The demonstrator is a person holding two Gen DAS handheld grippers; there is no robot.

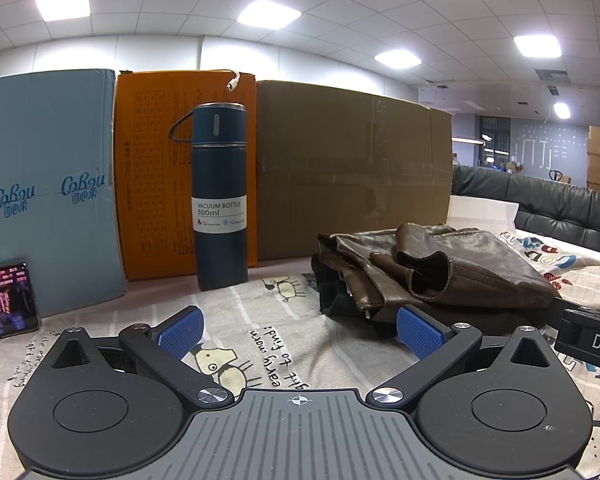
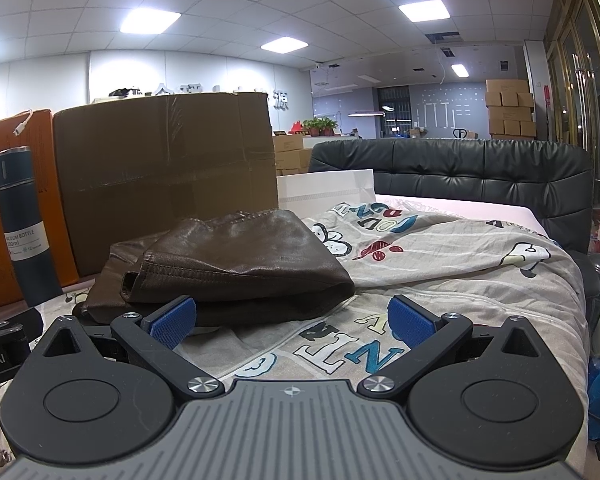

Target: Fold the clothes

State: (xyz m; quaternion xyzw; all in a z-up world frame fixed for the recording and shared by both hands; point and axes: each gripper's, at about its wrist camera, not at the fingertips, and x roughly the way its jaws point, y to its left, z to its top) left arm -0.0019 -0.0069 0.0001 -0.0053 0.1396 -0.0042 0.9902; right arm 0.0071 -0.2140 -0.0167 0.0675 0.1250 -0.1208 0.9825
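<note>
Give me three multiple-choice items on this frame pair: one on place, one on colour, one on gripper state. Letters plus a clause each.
1. Where does the dark blue cylindrical vacuum bottle stand?
A. In front of the orange cardboard box
B. On top of the folded jacket
C. Between the left gripper's fingers

2. What colour is the folded leather jacket on the printed cartoon bedsheet?
A. Red
B. Brown
C. White

3. What state are the left gripper and right gripper in?
A. Both shut on the jacket
B. Left shut, right open
C. Both open, holding nothing

Answers: 1 A, the orange box rises directly behind the bottle. 2 B, glossy brown leather shows in both views. 3 C, each pair of blue pads stands wide apart with only sheet between.
</note>
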